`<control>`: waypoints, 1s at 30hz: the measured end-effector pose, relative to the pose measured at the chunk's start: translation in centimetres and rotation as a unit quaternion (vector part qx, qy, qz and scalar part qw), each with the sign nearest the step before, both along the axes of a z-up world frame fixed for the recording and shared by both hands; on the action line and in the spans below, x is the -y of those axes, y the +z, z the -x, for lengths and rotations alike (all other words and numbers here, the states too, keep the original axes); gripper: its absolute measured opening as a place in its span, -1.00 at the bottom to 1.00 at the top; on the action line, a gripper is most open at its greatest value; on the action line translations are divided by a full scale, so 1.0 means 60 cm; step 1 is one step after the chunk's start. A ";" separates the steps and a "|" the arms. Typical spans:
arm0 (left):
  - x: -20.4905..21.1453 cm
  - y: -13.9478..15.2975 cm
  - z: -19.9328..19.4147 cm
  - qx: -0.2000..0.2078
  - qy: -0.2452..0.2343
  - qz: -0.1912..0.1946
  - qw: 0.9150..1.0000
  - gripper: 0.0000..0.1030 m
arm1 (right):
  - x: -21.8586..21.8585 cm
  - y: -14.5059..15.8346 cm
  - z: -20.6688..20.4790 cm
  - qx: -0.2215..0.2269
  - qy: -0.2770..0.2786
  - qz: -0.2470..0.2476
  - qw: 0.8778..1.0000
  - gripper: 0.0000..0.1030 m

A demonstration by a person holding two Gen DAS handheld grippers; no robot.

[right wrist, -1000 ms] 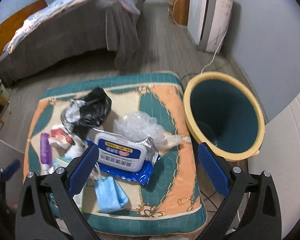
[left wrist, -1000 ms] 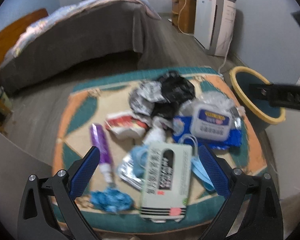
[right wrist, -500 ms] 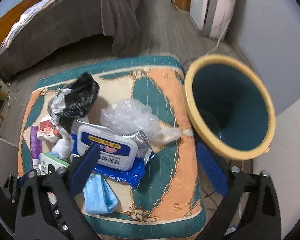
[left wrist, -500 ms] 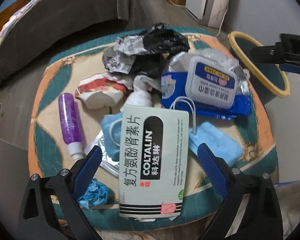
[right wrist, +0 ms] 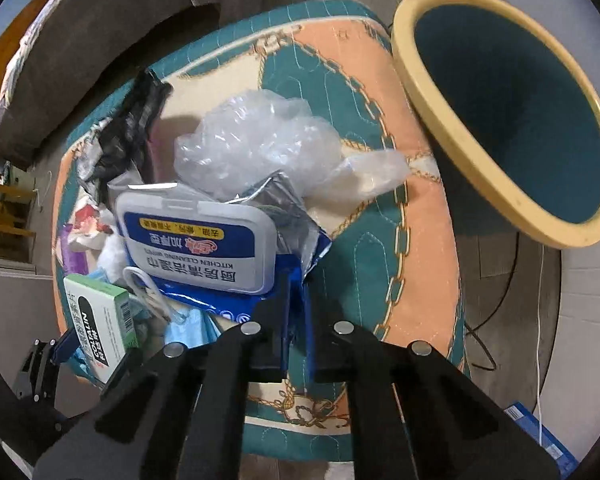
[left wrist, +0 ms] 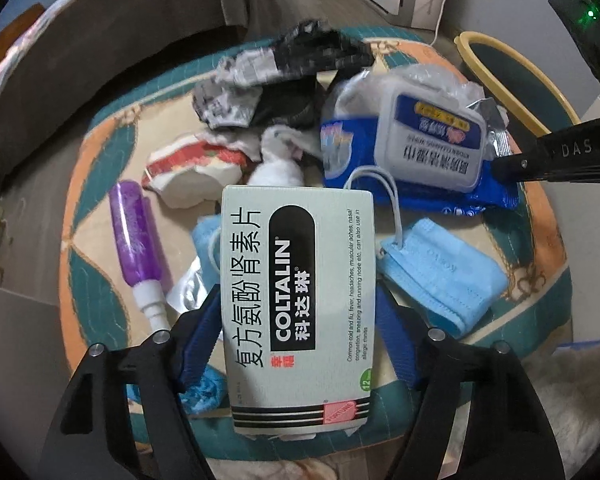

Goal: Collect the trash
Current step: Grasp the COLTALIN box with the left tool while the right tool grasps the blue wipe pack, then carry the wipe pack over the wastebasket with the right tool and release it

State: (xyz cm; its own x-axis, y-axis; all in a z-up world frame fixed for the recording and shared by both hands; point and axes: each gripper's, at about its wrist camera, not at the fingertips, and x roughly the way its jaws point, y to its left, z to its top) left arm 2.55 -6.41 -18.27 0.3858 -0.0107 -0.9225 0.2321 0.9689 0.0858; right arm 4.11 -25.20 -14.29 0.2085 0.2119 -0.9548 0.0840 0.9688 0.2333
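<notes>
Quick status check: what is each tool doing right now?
Left tool: closing around the Coltalin medicine box, pads at its sides.
Right tool: shut on the corner of the blue wet-wipes pack.

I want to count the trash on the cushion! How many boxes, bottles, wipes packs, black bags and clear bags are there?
medicine box: 1
purple bottle: 1
wipes pack: 1
black bag: 1
clear bag: 1
Total: 5
</notes>
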 end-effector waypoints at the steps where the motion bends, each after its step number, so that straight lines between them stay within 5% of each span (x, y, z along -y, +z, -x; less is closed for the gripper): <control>1: 0.000 0.004 0.000 0.004 -0.001 0.002 1.000 0.42 | -0.001 0.007 0.001 0.006 0.000 -0.001 1.000 -0.93; 7: 0.003 0.063 0.009 0.074 -0.009 -0.001 0.997 0.42 | 0.009 0.080 0.014 0.063 -0.008 -0.006 0.998 -0.97; 14: 0.022 0.151 0.017 0.149 -0.021 0.030 0.988 0.42 | 0.009 0.215 0.027 0.180 0.042 0.098 0.978 -0.98; 24: 0.101 0.225 0.014 0.189 -0.061 0.060 0.978 0.42 | 0.104 0.310 0.032 0.254 0.029 0.098 0.962 -0.98; 30: 0.176 0.247 -0.008 0.193 -0.094 0.082 0.973 0.42 | 0.192 0.325 0.015 0.270 -0.012 0.099 0.958 -0.98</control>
State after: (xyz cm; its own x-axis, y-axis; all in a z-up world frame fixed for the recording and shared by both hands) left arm 3.03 -16.98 -3.43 0.6804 -0.2491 -0.6892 0.3871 0.9207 0.0494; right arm 3.20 -36.72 5.22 0.6857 0.0266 -0.7274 0.0254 0.9978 0.0604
